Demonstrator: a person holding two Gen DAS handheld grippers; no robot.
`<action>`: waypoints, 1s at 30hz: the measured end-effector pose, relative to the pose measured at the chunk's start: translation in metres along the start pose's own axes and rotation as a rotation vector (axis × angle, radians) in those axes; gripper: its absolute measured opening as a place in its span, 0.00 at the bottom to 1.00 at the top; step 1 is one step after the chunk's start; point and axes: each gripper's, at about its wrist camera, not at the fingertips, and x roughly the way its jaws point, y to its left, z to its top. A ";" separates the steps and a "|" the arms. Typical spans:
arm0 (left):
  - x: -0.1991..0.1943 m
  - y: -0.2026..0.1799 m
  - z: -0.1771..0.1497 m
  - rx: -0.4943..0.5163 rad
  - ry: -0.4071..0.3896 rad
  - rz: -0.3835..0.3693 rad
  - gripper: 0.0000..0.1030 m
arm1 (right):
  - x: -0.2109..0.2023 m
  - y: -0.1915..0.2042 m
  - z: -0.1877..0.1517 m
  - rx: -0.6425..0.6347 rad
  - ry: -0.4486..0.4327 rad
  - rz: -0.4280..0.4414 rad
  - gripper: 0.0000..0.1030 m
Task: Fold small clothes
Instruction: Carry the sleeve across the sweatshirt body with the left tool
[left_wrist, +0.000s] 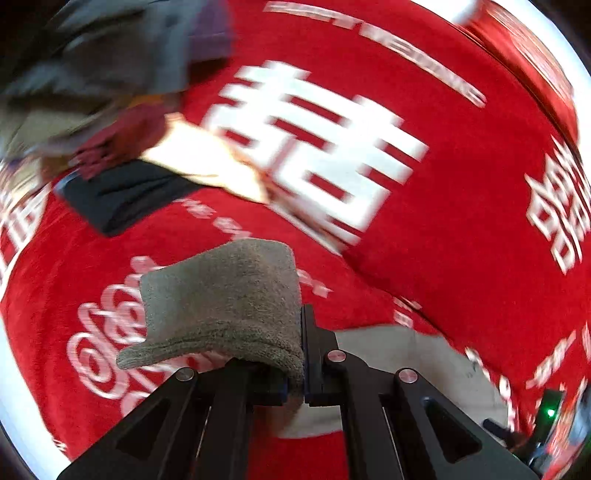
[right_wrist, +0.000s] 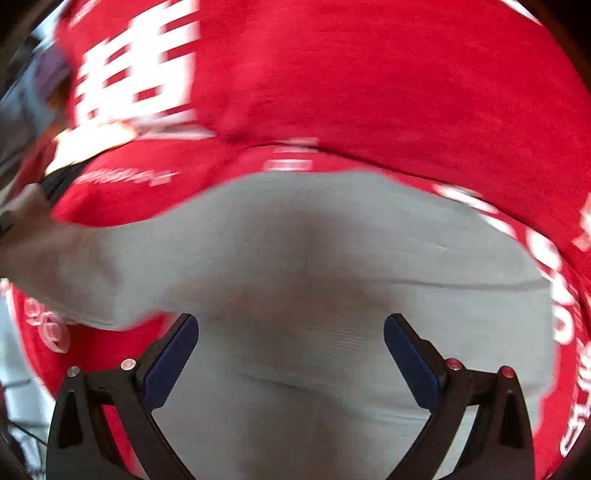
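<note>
A grey sock is pinched in the closed left gripper. The right gripper is spread wide, empty, over a pale garment; the sock is best kept taut.

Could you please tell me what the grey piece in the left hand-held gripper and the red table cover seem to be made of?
Grey piece: likely terry-like knit, matte, with a looped nubby surface and ribbed edge. Red cover: probably soft woven or fleecy cloth, matte, printed white; blur leaves it open.
</note>
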 end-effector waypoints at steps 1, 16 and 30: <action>0.003 -0.020 -0.004 0.031 0.011 -0.015 0.05 | -0.002 -0.020 -0.002 0.018 -0.003 -0.026 0.98; 0.061 -0.336 -0.153 0.459 0.279 -0.244 0.05 | -0.031 -0.236 -0.087 0.279 -0.007 -0.141 0.98; 0.107 -0.368 -0.231 0.609 0.469 -0.174 0.70 | -0.027 -0.271 -0.123 0.336 -0.027 -0.084 0.98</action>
